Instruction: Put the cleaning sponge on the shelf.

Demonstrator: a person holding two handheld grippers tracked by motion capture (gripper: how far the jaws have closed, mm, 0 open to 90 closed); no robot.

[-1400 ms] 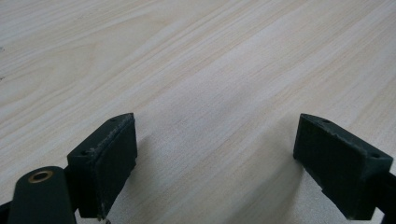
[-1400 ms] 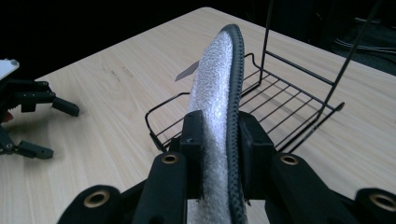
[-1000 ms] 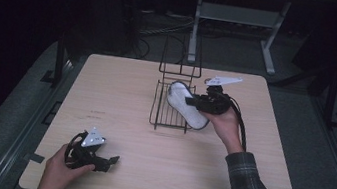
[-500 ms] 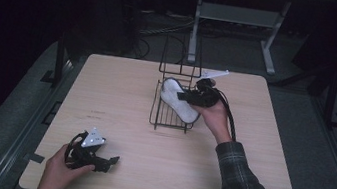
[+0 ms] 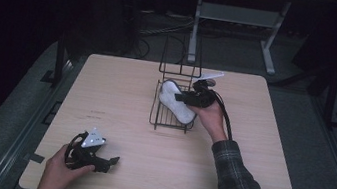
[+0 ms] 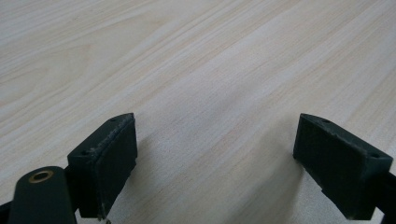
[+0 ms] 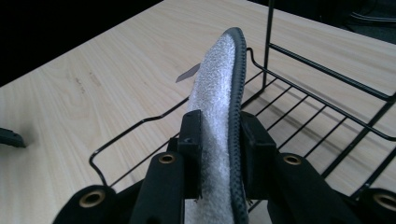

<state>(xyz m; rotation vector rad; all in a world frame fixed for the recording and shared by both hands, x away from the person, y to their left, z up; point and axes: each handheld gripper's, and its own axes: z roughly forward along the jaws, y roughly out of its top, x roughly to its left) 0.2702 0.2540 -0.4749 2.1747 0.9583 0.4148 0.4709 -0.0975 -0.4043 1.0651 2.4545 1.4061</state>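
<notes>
White slipper (image 5: 175, 101) lower over wire rack (image 5: 165, 119), right gripper (image 5: 187, 97) nearer

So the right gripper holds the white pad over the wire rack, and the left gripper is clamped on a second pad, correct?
Not quite. The left gripper is open with nothing between its jaws, over bare table, as the left gripper view shows. The right gripper does hold the white pad over the wire rack.
</notes>
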